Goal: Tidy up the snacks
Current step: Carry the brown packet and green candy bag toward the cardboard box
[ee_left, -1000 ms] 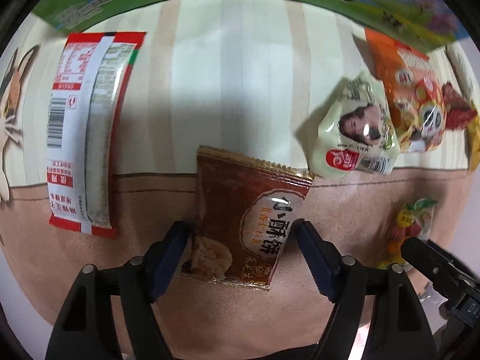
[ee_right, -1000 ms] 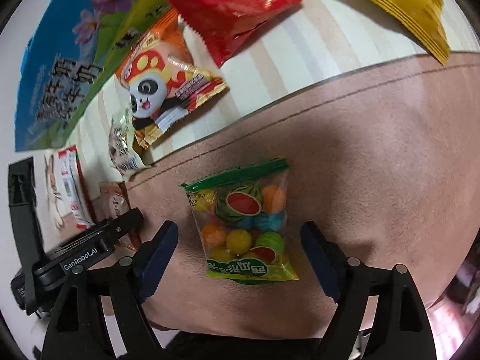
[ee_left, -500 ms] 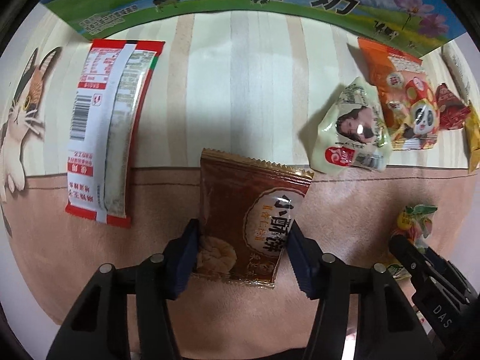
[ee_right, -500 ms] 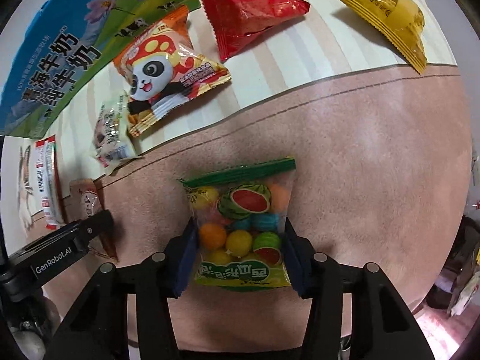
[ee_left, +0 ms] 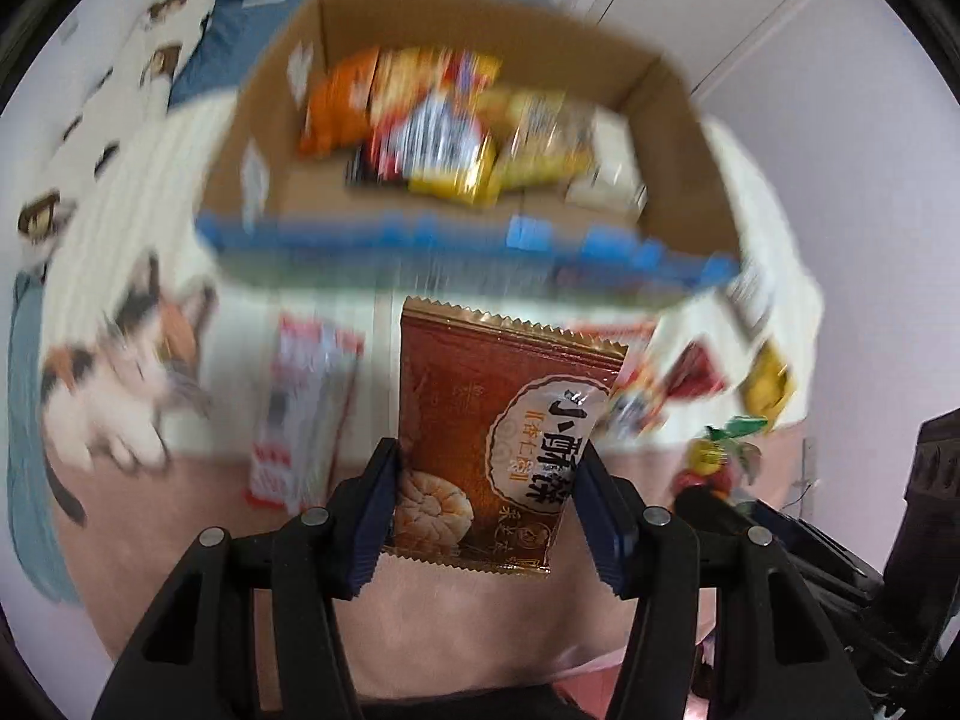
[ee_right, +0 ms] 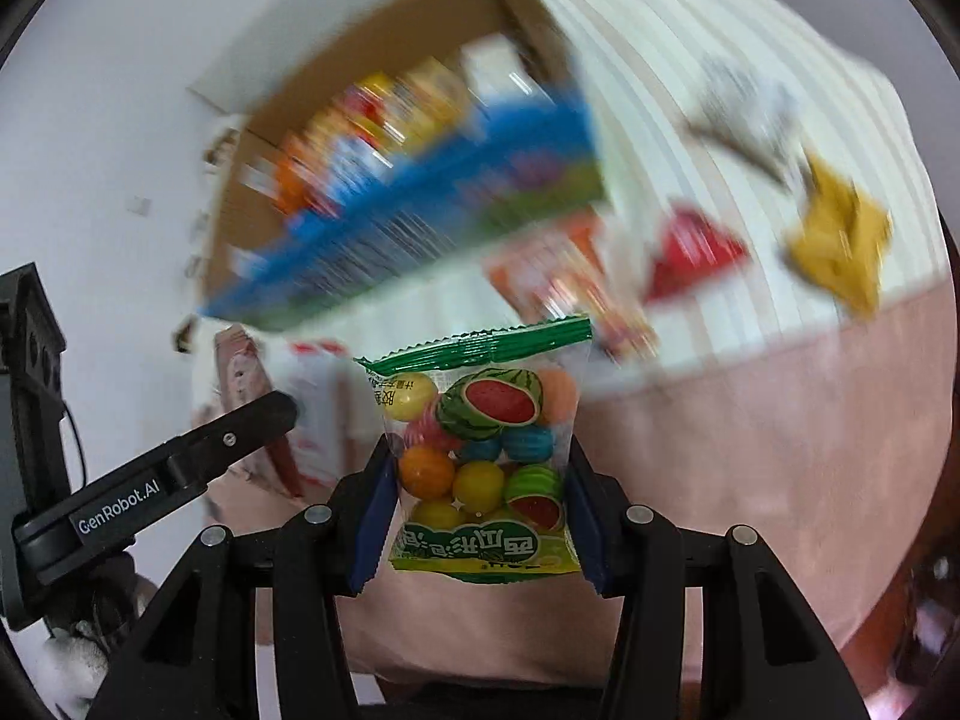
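Observation:
My left gripper [ee_left: 486,501] is shut on a brown pastry packet [ee_left: 498,420] and holds it lifted above the table. My right gripper [ee_right: 480,498] is shut on a clear bag of coloured gum balls [ee_right: 480,450] with a green top, also lifted. Ahead stands an open cardboard box [ee_left: 678,138], blurred by motion, with several snack packets inside; it also shows in the right wrist view [ee_right: 384,48]. The left gripper shows at the left of the right wrist view [ee_right: 180,468].
On the striped and pink tablecloth lie a red-and-white packet [ee_left: 300,408], a red packet [ee_right: 696,252], a yellow packet [ee_right: 840,246] and an orange panda packet [ee_right: 564,282]. A cat print [ee_left: 120,372] marks the cloth at the left. All are motion-blurred.
Both grippers closed on their packets and lifted them off the table. The views tilted up, so the cardboard box with snacks came into sight.

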`<action>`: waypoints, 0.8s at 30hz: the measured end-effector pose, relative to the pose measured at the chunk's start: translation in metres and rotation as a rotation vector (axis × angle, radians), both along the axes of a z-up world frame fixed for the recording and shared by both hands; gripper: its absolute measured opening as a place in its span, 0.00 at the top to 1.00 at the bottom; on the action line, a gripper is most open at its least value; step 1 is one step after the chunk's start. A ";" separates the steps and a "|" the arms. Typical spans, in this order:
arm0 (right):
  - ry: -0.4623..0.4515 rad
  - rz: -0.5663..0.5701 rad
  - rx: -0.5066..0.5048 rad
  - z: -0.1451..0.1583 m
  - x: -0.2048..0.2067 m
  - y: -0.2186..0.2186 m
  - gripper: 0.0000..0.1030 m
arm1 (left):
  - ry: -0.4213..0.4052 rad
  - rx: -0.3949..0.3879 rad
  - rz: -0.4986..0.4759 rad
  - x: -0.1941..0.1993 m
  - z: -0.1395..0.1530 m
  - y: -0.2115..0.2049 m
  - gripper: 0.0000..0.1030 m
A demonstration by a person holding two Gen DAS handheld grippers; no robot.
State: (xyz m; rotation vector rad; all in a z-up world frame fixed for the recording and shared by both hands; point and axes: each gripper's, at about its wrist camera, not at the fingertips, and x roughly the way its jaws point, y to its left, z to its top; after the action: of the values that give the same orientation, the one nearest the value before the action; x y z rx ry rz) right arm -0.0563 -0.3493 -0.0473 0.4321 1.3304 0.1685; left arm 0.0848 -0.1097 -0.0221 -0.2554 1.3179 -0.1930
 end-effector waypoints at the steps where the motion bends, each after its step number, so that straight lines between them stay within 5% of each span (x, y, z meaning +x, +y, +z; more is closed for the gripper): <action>1: -0.027 0.014 0.007 0.012 0.009 0.005 0.48 | -0.014 -0.007 0.008 0.011 0.008 0.007 0.48; 8: -0.160 0.059 0.015 0.069 0.083 0.031 0.48 | -0.039 0.057 0.036 0.084 0.036 0.042 0.48; 15: -0.096 0.093 0.022 0.043 0.161 0.071 0.48 | 0.167 0.004 0.082 0.153 -0.009 0.068 0.48; 24: 0.022 0.147 0.024 -0.011 0.196 0.104 0.48 | 0.318 0.064 0.104 0.185 -0.043 0.080 0.48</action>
State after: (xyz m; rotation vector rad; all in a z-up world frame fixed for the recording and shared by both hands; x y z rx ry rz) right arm 0.1399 -0.2455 -0.0581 0.3570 1.3839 0.3033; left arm 0.2696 -0.0298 -0.0652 -0.3088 1.6185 -0.0216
